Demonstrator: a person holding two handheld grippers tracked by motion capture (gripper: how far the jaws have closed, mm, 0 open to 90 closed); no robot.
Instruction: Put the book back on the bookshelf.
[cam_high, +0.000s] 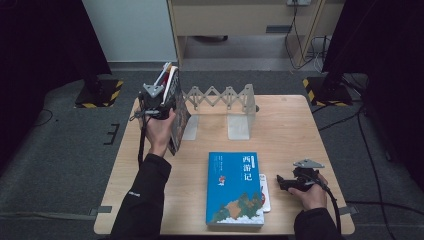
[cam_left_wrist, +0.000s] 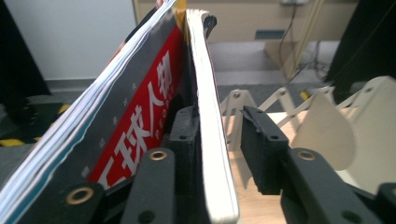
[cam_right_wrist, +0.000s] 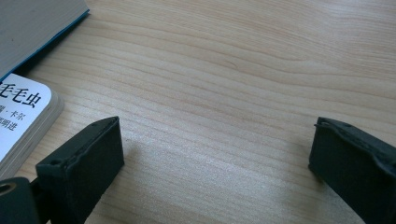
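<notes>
1. Grey-and-red magazines (cam_high: 176, 107), two leaning together, stand at the left end of the one white rack (cam_high: 225, 107).
2. Left tool (cam_left_wrist: 218, 140) straddles one cover, released.
3. One blue book (cam_high: 234, 189) lies flat before the rack; right tool (cam_right_wrist: 215, 163) gapes beside it.

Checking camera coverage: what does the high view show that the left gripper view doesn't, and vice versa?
High view adds the flat blue book and the open right gripper near it. Left gripper view adds red lettering on a dark cover and a gap between one jaw and the white-edged book. Shared: the left gripper, upright books, folding rack.
</notes>
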